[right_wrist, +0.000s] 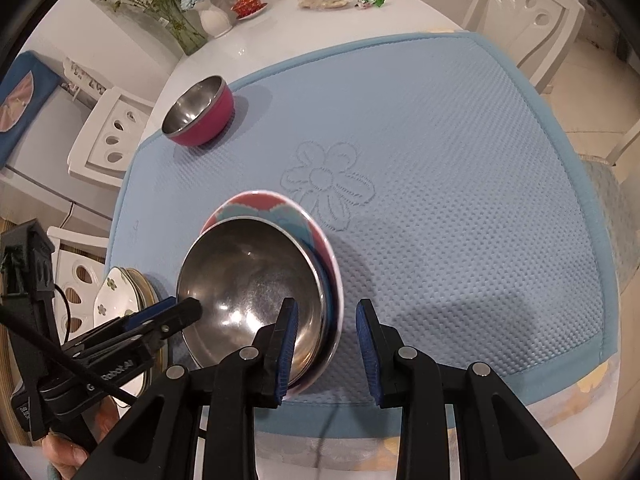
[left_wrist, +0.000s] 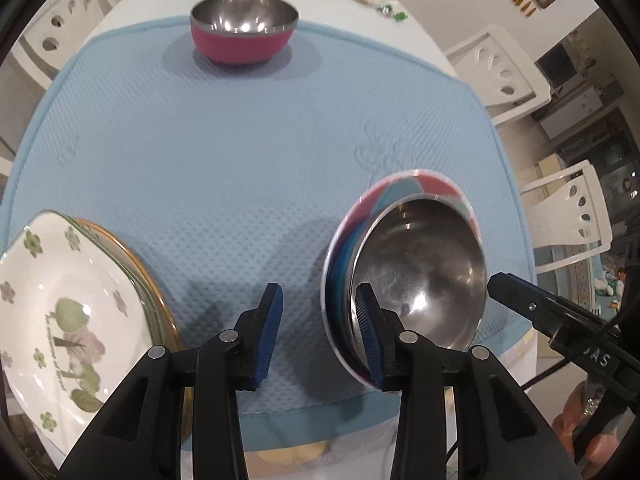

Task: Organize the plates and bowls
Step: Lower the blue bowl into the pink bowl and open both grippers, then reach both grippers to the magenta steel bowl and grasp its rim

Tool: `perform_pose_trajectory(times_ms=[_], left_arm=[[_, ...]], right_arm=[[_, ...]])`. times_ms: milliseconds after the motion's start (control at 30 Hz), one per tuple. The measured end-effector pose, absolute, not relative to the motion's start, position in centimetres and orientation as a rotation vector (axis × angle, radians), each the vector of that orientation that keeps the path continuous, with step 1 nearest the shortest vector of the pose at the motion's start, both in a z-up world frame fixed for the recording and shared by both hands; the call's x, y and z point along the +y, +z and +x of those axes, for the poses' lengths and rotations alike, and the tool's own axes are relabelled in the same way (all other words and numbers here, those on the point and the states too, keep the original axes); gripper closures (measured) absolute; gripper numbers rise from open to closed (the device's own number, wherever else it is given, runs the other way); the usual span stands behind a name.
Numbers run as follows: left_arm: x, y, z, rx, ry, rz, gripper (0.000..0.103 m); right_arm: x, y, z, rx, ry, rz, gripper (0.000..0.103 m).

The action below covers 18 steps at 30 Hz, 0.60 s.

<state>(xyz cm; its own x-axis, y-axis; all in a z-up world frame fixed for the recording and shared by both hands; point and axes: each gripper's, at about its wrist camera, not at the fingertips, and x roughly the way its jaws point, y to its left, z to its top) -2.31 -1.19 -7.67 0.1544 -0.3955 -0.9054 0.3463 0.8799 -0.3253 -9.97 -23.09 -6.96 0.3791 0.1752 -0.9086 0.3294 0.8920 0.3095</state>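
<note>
Steel bowl (right_wrist: 248, 292) nested in the patterned plate (right_wrist: 276, 208) sits at the desk's near edge; both tools, left tool (left_wrist: 316, 336) and right tool (right_wrist: 326, 350), gape wide, empty, so straddle the rim squarely before you pinch.

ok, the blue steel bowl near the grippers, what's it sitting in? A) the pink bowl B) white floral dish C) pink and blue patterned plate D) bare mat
C: the blue steel bowl rests on the pink and blue patterned plate, whose rim shows behind it in both views.
</note>
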Motion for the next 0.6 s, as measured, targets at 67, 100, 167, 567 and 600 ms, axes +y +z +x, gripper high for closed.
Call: perform_pose_trajectory(times_ms=[67,100,167,567,600], left_arm=[[-0.8,-6.7,-1.7,1.290,-0.529,-0.055,0.068],[-0.4,-5.9,-1.2,1.266,-0.526,-0.063,0.068],[-0.1,-4.8,-0.4,1.236,-0.521,-0.069,0.068],[3.0,-0.1,11.5,1.136,-0.465,-0.151,0.058],[3.0,-0.5,13.1,1.160,-0.484,-0.156,0.052]], right_arm=[[-23.5,-6.6,-9.8,1.180,-0.102,0.497,0.074],[-23.7,-6.3,-9.6,1.171,-0.100,0.499,0.074],[-23.9,-5.6,-9.0,1.155,-0.092,0.497,0.074],[-22.8,-0.5,0.7,1.063,0.081,0.546,0.047],[-22.6,-0.5,1.6,1.071,0.105,0.564,0.045]])
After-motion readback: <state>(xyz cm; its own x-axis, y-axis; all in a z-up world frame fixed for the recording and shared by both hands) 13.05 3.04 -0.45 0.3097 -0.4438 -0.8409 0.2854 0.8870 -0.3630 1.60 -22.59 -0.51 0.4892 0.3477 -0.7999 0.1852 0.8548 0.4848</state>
